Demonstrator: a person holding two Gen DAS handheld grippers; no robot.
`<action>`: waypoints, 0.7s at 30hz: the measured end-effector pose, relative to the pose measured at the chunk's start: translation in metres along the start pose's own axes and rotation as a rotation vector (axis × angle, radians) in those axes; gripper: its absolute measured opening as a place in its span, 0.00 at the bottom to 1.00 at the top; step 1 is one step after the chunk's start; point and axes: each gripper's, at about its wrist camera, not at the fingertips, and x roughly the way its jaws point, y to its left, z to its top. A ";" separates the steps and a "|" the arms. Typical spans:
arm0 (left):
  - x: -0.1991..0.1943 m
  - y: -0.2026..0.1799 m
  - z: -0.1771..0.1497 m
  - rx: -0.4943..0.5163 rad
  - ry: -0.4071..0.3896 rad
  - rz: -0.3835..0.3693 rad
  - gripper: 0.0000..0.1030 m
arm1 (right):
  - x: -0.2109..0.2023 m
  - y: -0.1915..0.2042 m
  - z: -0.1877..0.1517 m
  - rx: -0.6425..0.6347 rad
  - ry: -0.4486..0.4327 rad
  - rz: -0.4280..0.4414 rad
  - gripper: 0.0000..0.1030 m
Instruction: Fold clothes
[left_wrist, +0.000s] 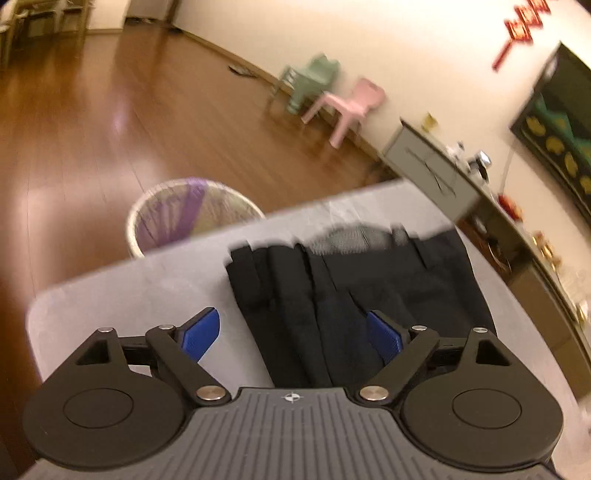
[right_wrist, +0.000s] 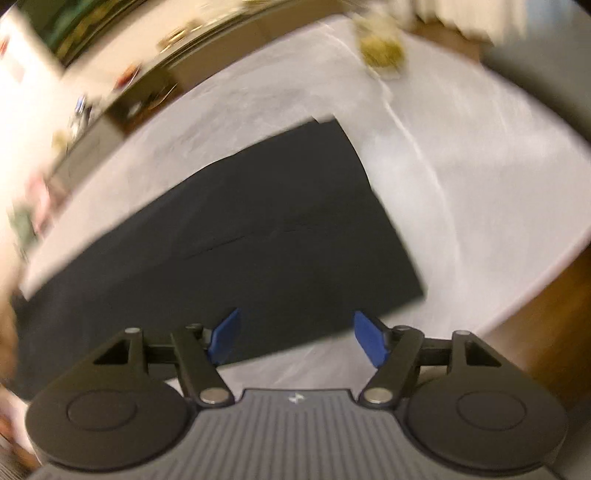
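A black garment (left_wrist: 354, 291) lies flat on a grey-white table (left_wrist: 140, 288), with pleats or folds on its left part and a grey patch at its far end. My left gripper (left_wrist: 293, 332) is open and empty, hovering over the garment's near left edge. In the right wrist view the same black garment (right_wrist: 236, 229) lies smooth, its corner toward the right. My right gripper (right_wrist: 295, 338) is open and empty just above the garment's near edge. Both views are motion-blurred.
A white mesh basket (left_wrist: 192, 214) with purple cloth stands on the wooden floor beyond the table. Green and pink small chairs (left_wrist: 332, 96) and a low cabinet (left_wrist: 436, 173) line the wall. A yellowish object (right_wrist: 380, 51) sits at the table's far end.
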 end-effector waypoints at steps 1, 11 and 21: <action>0.003 -0.001 -0.002 0.003 0.031 -0.021 0.85 | 0.003 -0.001 0.000 0.030 -0.007 0.007 0.66; 0.024 0.001 -0.012 -0.047 0.157 -0.164 0.87 | 0.030 -0.015 -0.003 0.331 -0.076 0.075 0.95; 0.026 -0.007 -0.015 -0.045 0.136 -0.143 0.88 | 0.027 -0.045 -0.014 0.481 -0.134 -0.034 0.88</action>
